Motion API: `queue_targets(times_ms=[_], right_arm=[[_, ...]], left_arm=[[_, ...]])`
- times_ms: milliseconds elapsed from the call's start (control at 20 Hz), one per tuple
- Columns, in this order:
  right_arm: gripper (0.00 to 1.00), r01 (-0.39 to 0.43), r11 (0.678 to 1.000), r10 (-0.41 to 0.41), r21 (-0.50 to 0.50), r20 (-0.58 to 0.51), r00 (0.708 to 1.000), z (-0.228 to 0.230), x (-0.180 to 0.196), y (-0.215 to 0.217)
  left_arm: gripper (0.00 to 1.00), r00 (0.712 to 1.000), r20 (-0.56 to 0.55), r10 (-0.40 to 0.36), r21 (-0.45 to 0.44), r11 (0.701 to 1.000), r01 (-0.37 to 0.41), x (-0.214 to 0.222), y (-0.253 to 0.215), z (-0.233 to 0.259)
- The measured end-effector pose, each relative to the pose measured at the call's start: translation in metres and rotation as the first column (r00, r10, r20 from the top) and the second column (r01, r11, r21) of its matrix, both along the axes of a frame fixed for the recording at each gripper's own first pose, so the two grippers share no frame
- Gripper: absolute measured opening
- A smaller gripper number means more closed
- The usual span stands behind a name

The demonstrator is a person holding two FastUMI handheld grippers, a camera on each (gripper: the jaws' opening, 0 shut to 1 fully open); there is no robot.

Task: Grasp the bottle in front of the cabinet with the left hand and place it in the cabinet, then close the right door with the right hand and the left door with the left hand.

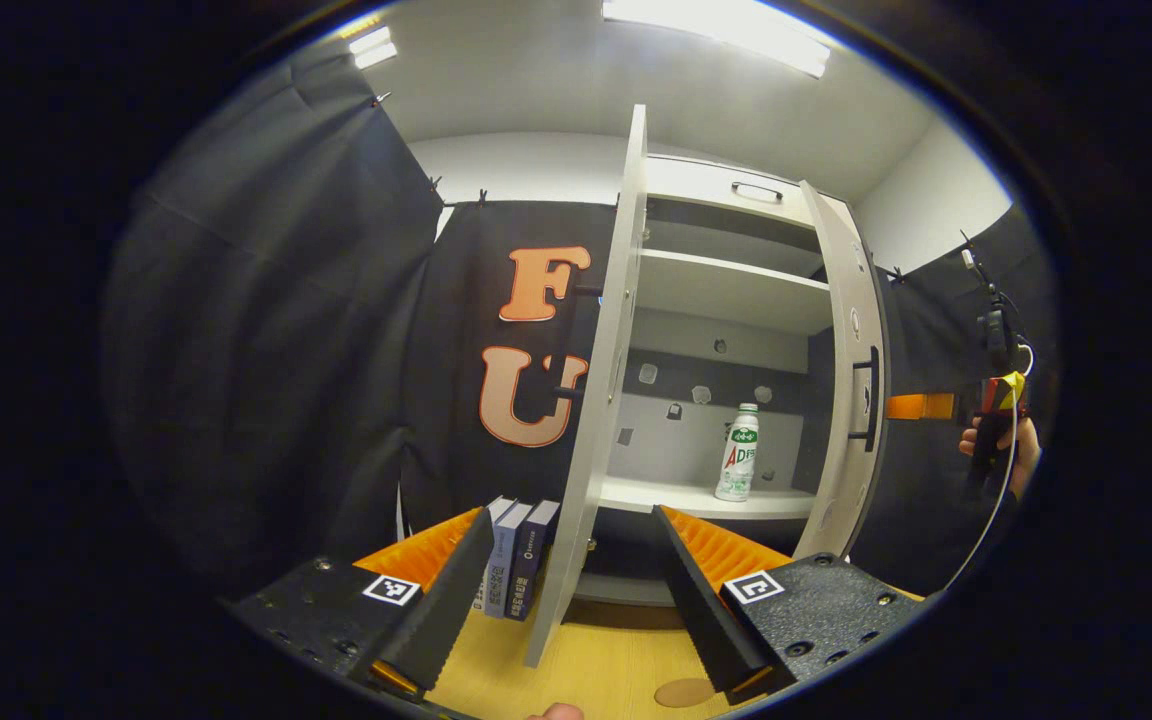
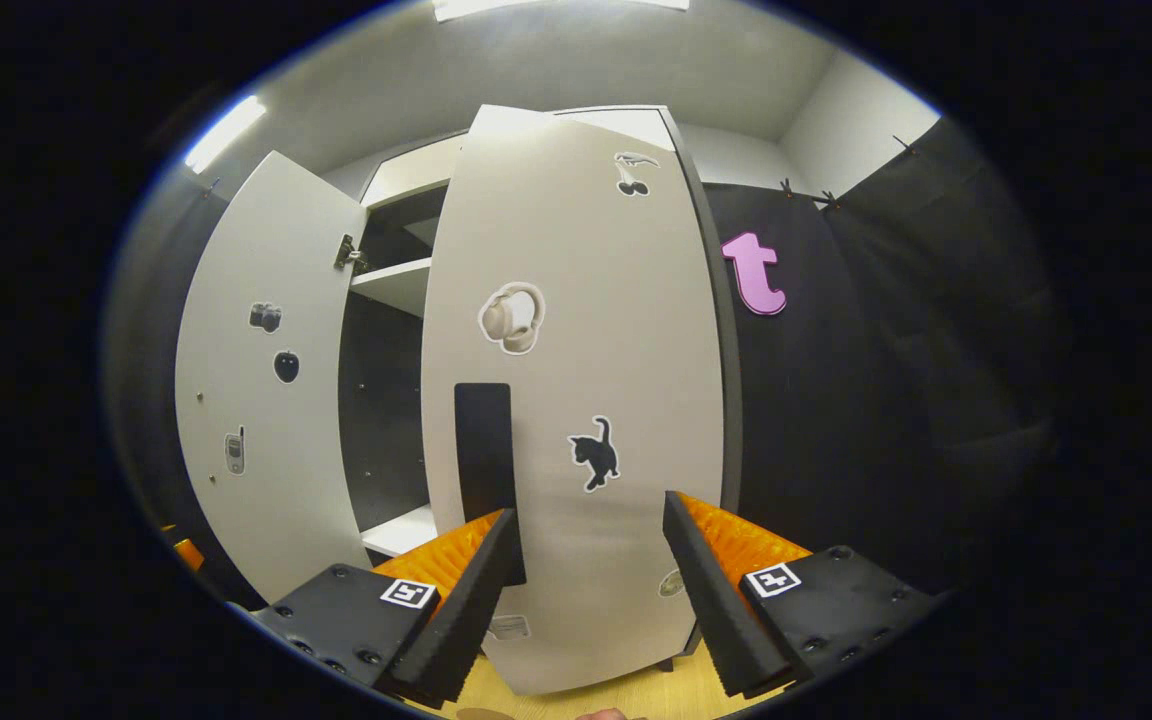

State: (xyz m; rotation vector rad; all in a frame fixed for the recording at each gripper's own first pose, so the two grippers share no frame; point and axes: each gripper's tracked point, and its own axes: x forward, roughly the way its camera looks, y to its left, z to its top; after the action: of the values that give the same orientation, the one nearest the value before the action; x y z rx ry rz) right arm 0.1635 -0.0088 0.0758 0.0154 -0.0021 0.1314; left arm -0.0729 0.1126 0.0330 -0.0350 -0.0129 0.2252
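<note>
Tall white two-door cabinet (image 1: 726, 290) standing on pale wooden worktop (image 1: 596, 670), both doors ajar. One white plastic bottle with green cap and green-red label (image 1: 738, 453) upright on the cabinet's lower white shelf (image 1: 696, 497), toward the shelf's right end, touching nothing else on it. Upper shelf (image 1: 731, 290) bare. Small stickers dotted on the back panel at 12 o'clock of the bottle.

Left gripper view: left gripper (image 1: 573, 590) at 6 o'clock, fingers spread apart, released, gripping nothing, edge of the left door (image 1: 596, 400) rising between them. Three slim books (image 1: 516, 555) upright just left of that door at 7 o'clock, two dark blue, one pale. Black bar handle (image 1: 868, 398) on the right door at 3 o'clock. Other gripper held in a hand (image 1: 996, 440) far out at 3 o'clock.

Right gripper view: right gripper (image 2: 591, 580) at 6 o'clock, fingers parted, empty, facing the right door's outer face (image 2: 586, 380). Black handle (image 2: 484, 470) just above the left-side finger; contact cannot tell. Four stickers on this door: cherries, headphones, black cat, one low partly hidden. Left door inner face (image 2: 256, 400) at 9 o'clock, three stickers counted.
</note>
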Motion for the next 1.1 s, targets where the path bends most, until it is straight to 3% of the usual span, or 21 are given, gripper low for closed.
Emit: queue_targets(times_ms=[600,1100], right_arm=[[0.96,-0.004,1.0,0.004,-0.015,-0.008,1.0,-0.01,0.034,0.022],[0.96,0.036,0.999,-0.036,-0.006,-0.008,0.999,-0.012,0.041,0.027]], left_arm=[[0.95,0.99,0.018,0.142,-0.008,0.99,-0.141,-0.02,0.066,0.008],[0.95,0.979,0.024,0.203,0.003,0.979,-0.203,-0.024,0.115,0.011]])
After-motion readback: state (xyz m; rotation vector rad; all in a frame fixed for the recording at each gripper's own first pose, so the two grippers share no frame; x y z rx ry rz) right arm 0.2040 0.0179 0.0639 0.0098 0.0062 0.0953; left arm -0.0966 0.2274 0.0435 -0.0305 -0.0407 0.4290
